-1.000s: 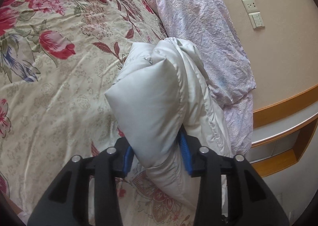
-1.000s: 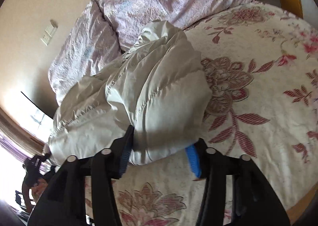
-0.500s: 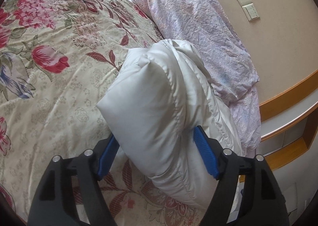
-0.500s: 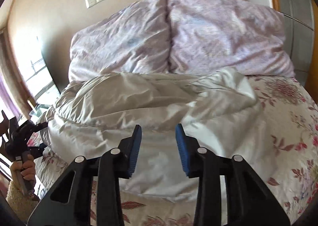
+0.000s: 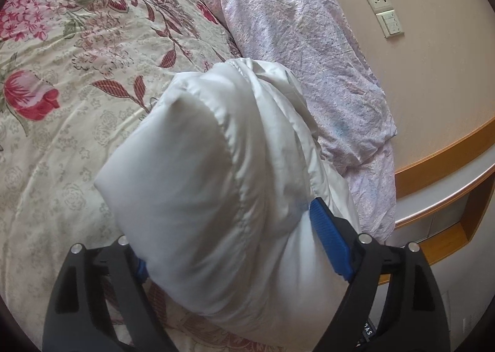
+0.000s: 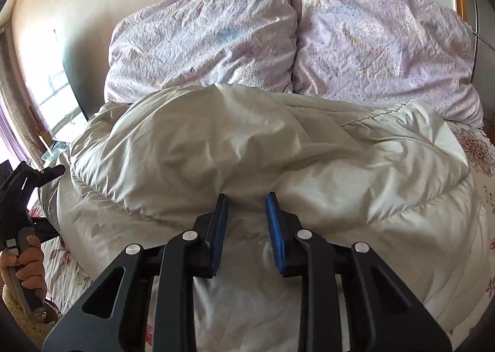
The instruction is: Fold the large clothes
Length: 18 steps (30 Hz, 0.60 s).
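We find the bulky white quilted down garment [image 6: 266,151] lying bunched across the head end of the bed, on the cream bedspread with red flowers [image 5: 77,110], its far edge against the two crumpled lilac pillows [image 6: 216,36]. Its long axis runs from side to side in the right wrist view, from the left edge of the bed towards the right. The left gripper [image 5: 235,246] sits at that left end, where a puffed fold of the garment bulges between its blue-padded fingers; its jaws have just been opening and now stand wide. We cannot say for certain that the left pad is clear of the cloth, as the fold hides it, but the right-hand pad [image 5: 329,240] shows only a light contact along its edge, so we judge the fold released. The right gripper [image 6: 246,228] hovers over the middle of the garment's near edge, pointing towards the pillows; its jaws have just been closing and stand narrow, with a gap showing between the pads and no cloth pinched in it. The person's hand [image 6: 29,262] on the left tool's handle appears at the left margin of the right wrist view. We judge the right gripper nearer the middle of the bundle, and that the next fold turns on gathering the near edge along the long axis.
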Motion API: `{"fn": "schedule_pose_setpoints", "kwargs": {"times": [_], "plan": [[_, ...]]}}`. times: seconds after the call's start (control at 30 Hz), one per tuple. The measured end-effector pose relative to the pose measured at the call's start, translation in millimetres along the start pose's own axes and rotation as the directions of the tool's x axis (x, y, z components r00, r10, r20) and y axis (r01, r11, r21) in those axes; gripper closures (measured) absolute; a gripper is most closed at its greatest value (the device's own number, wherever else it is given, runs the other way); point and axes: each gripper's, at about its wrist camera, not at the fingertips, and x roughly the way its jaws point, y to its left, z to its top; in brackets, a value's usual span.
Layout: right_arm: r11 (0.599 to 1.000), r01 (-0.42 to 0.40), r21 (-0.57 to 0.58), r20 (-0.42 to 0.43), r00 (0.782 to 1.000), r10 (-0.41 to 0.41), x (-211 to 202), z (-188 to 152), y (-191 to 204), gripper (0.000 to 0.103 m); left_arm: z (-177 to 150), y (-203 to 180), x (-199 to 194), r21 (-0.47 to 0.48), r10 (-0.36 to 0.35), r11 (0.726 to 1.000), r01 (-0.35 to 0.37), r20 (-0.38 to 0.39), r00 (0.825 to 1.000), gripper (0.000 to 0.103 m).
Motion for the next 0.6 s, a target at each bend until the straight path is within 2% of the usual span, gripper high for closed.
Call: {"fn": "schedule_pose_setpoints", "kwargs": {"times": [0.1,0.2,0.3,0.5,0.6], "plan": [[1.000,0.010,0.006,-0.005,1.000,-0.010,3.4,-0.9,-1.1,0.077,1.5,-4.9,7.3,0.015,0.016,1.000,-0.016,0.015,1.000,0.015],[0.999,0.038,0.017,0.015,0.999,-0.038,2.9,2.4,-4.6,0.080,3.5,-5.6,11.1,0.018,0.001,1.000,-0.001,0.033,0.999,0.015],[1.000,0.026,0.016,-0.061,0.998,-0.025,19.2,-1.4,-7.9,0.079,2.1,-4.4,9.4,0.018,-0.013,1.000,0.012,0.050,0.999,0.017],[0.999,0.043,-0.015,-0.103,0.994,-0.044,31.2,-7.1,-3.8,0.079,6.7,12.6,5.4,-0.080,-0.072,0.994,0.076,0.052,0.996,0.034],[0.999,0.046,-0.020,-0.108,0.993,-0.048,34.0,-7.9,-3.6,0.079,7.1,14.1,5.5,-0.074,-0.076,0.994,0.079,0.043,0.996,0.038]]}}
